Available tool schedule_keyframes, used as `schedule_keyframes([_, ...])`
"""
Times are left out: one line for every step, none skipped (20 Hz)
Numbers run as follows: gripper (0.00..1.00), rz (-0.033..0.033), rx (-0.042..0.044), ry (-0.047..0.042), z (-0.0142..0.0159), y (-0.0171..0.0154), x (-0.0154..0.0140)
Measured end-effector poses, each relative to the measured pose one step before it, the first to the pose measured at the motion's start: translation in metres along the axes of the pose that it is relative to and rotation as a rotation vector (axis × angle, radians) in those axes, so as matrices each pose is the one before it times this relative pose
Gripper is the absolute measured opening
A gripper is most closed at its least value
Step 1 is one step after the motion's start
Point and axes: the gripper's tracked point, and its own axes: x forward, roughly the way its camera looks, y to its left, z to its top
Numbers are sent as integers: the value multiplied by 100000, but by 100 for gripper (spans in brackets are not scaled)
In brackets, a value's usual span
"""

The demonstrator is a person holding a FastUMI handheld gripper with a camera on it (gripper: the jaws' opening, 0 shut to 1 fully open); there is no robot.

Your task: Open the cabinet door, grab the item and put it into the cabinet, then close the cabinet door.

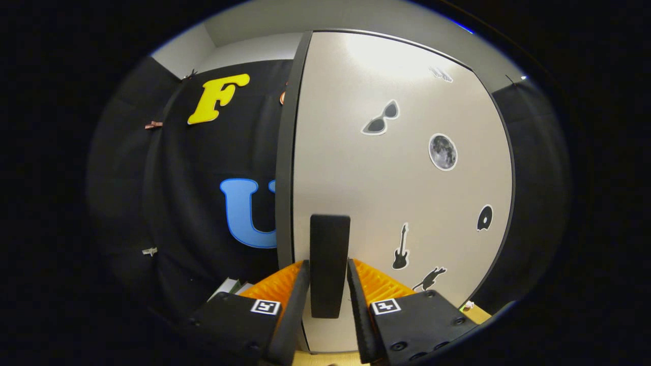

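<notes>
Two fingers of the hand-held gripper (328,284) sit on either side of the dark handle (329,264) on the pale cabinet door (386,203), seemingly clenched on it, though contact is hard to confirm. Beyond them the door carries stickers: guitar (401,247), moon (442,151), sunglasses (380,118). Whether this grip opens or closes the door I cannot judge, and the item's place I cannot tell

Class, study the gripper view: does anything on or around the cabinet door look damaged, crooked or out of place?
Nothing stands out. The cabinet door is intact, its stickers lie flat, and its dark handle sits upright between the gripper fingers, which close around it.
</notes>
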Motion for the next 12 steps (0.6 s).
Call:
schedule_keyframes([42,423,1461,1326,30,-184,20])
schedule_keyframes([37,505,-1610,279,146,-37,189])
schedule_keyframes([31,513,-3031,186,-128,-134,-102])
schedule_keyframes([26,938,-1999,-534,134,169,-183])
schedule_keyframes([20,1134,-515,571,-24,1,-510])
schedule_keyframes([20,1137,484,510,-89,-1,64])
schedule_keyframes([20,1515,788,416,-62,76,-256])
schedule_keyframes([20,1571,553,669,1,-33,-286])
schedule_keyframes([20,1311,144,381,39,-20,-513])
schedule_keyframes([20,1377,-208,226,-12,71,-408])
schedule_keyframes([20,1384,-117,69,30,-33,-421])
schedule_keyframes([20,1446,527,309,-68,-85,-441])
